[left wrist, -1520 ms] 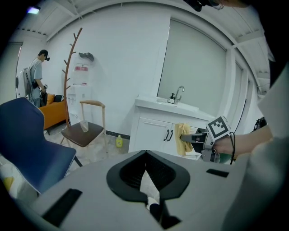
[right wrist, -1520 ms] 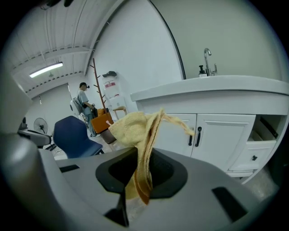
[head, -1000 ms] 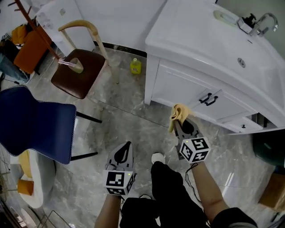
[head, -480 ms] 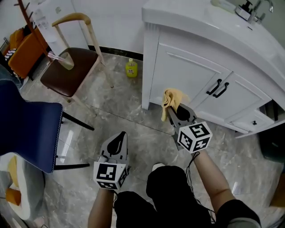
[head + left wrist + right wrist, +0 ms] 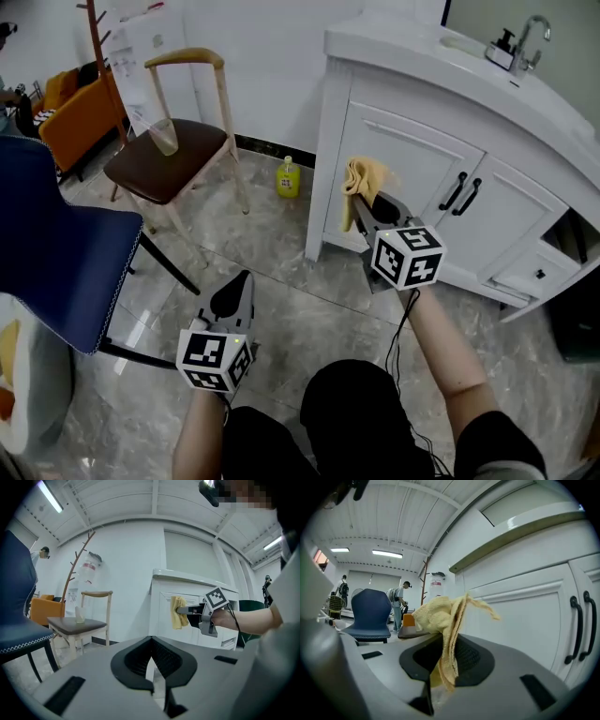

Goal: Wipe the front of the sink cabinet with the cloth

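Between the jaws of the right gripper hangs a yellow cloth, pinched near its lower end so that the bunched upper part stands above the jaw tips and a loose corner sticks out toward the cabinet. Just ahead of that gripper is the white front of the sink cabinet. The cloth is held up before the left door, near its upper left corner. Whether the cloth touches the door cannot be told. To the right of the right gripper, two dark handles sit side by side where the two doors meet. Above it, the sink top carries a faucet.

Behind and to the left of the right gripper, lower over the marble floor, is the left gripper. Its jaws are pressed together with nothing between them, and it points roughly toward the cabinet.

Beyond the left gripper stands a wooden chair with a clear cup on its brown seat. A small yellow bottle stands on the floor between that chair and the cabinet. Left of the left gripper is a blue chair.
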Available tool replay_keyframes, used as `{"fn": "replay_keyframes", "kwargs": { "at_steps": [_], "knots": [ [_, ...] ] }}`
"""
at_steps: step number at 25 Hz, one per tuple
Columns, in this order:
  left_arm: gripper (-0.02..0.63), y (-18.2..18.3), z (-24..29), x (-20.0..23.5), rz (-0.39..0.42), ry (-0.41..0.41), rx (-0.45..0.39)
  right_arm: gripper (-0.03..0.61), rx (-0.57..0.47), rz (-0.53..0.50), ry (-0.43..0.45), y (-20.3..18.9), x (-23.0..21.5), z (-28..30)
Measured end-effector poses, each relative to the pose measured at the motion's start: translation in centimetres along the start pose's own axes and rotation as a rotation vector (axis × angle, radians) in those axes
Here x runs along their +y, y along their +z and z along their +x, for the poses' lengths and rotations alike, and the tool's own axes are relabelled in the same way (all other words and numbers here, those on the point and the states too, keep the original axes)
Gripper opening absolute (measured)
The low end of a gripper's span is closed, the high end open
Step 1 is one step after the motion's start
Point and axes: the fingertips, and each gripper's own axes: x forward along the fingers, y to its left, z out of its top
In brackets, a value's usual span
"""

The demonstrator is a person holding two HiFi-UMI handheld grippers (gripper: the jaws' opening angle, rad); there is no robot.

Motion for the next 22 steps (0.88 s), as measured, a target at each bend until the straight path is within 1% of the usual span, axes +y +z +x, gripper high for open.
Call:
{"fn": "replay_keyframes", "kwargs": {
  "at_steps": [6,10,13,17,19,22],
  "knots": [
    [0.016,3.2,-1.6,0.6,0.023,0.015,-0.048,0.08,-0.011,-0.037,-0.009,4.2,0.3,4.1],
    [0.016,5.4,-2.0,0.9,0.05,0.019,-0.068,0.08,0.013,-0.103,-0.074,5.6,-1.2,7.5],
    [0.015,6.8,-1.7,0.5,0.064,0.004,-0.084,0.08,0.025,-0.106,-0.13,5.8,-2.9,9.1],
    [0.015,8.0,-0.7,-0.2,0.077,-0.016,-0.09,0.08,0.021,-0.105,-0.168,5.9,-4.3,9.2],
    [0.015,8.3,0.0,-0.8,0.087,-0.031,-0.087,0.08,0.023,-0.12,-0.185,5.9,-4.8,8.4],
    [0.015,8.0,1.3,-1.9,0.092,-0.061,-0.071,0.08,0.027,-0.119,-0.236,5.8,-6.4,6.5]
  ]
}}
